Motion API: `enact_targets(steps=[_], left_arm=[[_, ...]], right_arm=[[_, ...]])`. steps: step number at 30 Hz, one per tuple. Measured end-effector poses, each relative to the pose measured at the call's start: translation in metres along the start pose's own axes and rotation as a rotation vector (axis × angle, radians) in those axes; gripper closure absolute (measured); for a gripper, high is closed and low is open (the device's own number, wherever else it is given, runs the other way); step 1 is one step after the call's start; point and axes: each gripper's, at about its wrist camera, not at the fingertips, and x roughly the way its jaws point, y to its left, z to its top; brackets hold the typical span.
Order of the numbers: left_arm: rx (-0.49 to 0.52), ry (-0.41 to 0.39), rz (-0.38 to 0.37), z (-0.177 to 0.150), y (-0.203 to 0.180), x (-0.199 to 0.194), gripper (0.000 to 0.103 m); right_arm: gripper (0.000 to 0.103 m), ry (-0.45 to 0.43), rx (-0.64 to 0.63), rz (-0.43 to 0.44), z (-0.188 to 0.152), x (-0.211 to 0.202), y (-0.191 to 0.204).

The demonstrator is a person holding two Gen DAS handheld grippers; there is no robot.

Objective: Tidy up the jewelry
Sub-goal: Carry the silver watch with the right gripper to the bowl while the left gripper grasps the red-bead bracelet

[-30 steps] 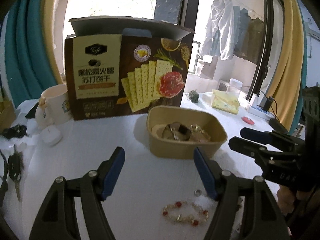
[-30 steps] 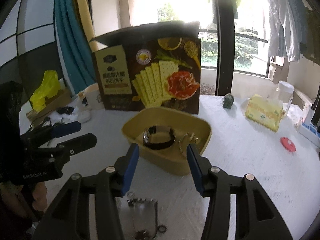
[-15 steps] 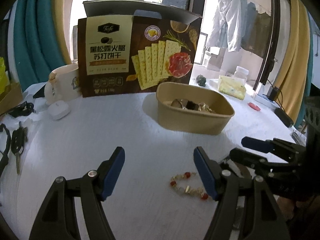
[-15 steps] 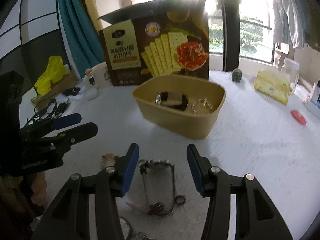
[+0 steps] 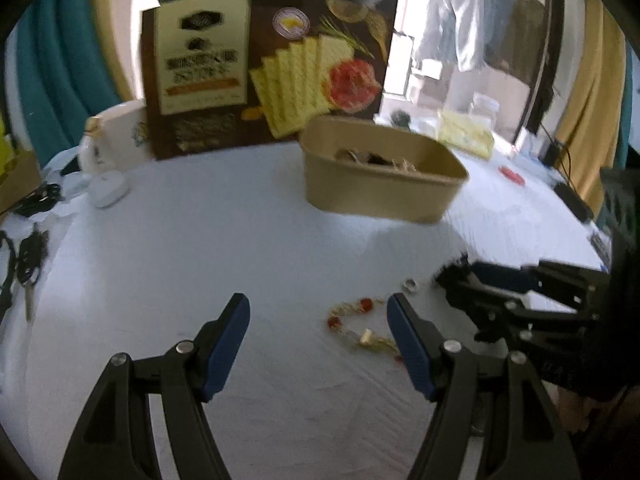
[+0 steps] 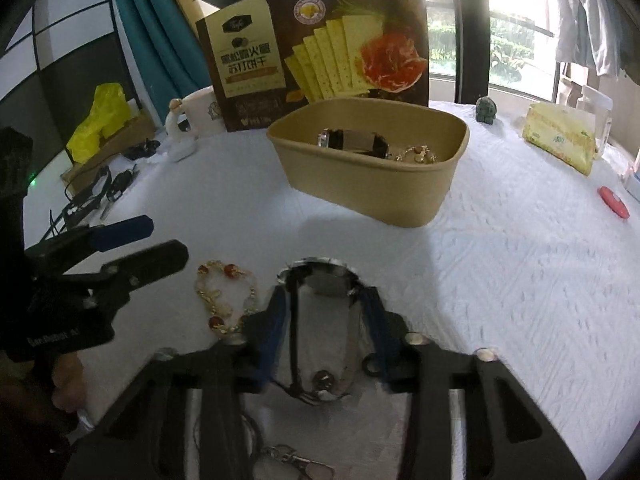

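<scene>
White textured tablecloth (image 6: 500, 280) over a round table, by a big window with teal and yellow curtains; clothes hang outside on the right.

Far side: cracker box (image 6: 320, 48) standing upright, top flap open. White mug (image 6: 198, 114) just left of it. Keys and black cables (image 5: 24, 256) at the left edge, small white case (image 5: 107, 188) near them. Yellow packet (image 6: 560, 140), clear jar, small dark figurine (image 6: 486, 110) and a red disc (image 6: 614, 202) off to the right.

Tan tub (image 6: 372, 164) sits in front of the box, mid-table. Inside: a black-strap watch (image 6: 352, 140) and some gold chain pieces (image 6: 418, 154). Nothing else readable in there.

Near edge: bead bracelet (image 6: 226, 300), gold with red beads, flat on the cloth. A small ring (image 5: 411, 286) just beyond it. A shiny silver piece (image 6: 320, 320) with dark cord lies right of the bracelet; a key clasp lies nearer still.

Left gripper (image 5: 320, 320): jaws wide apart, nothing held. Bracelet lies just inside its right finger, not touched.

Right gripper (image 6: 322, 316): jaws closing around the silver piece, blue pads at both its sides. Contact looks made, but blur leaves that short of certain.
</scene>
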Motion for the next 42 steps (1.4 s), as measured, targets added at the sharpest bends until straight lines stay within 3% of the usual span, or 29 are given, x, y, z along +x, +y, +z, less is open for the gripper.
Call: enact_targets(steps=[13, 19, 23, 28, 30, 31, 42], left_arm=[[0.115, 0.052, -0.072, 0.0, -0.042, 0.012, 0.032], [0.277, 0.032, -0.092, -0.004, -0.074, 0.004, 0.032], [0.32, 0.097, -0.101, -0.01, -0.083, 0.015, 0.068], [0.311, 0.118, -0.107, -0.012, -0.08, 0.016, 0.074], [0.306, 0.114, -0.108, -0.013, -0.079, 0.015, 0.09], [0.304, 0.113, -0.107, -0.014, -0.078, 0.015, 0.094], [0.258, 0.049, -0.137, -0.001, -0.067, -0.001, 0.096]], right_arm=[[0.07, -0.064, 0.051, -0.006, 0.004, -0.02, -0.029], [0.07, -0.094, 0.09, -0.032, 0.003, -0.032, -0.054], [0.07, -0.105, 0.107, -0.038, 0.001, -0.036, -0.063], [0.07, -0.126, 0.11, -0.041, -0.001, -0.045, -0.066], [0.07, -0.133, 0.111, -0.041, -0.002, -0.048, -0.067], [0.07, -0.134, 0.112, -0.04, -0.002, -0.048, -0.067], [0.07, -0.152, 0.098, -0.029, 0.009, -0.059, -0.061]])
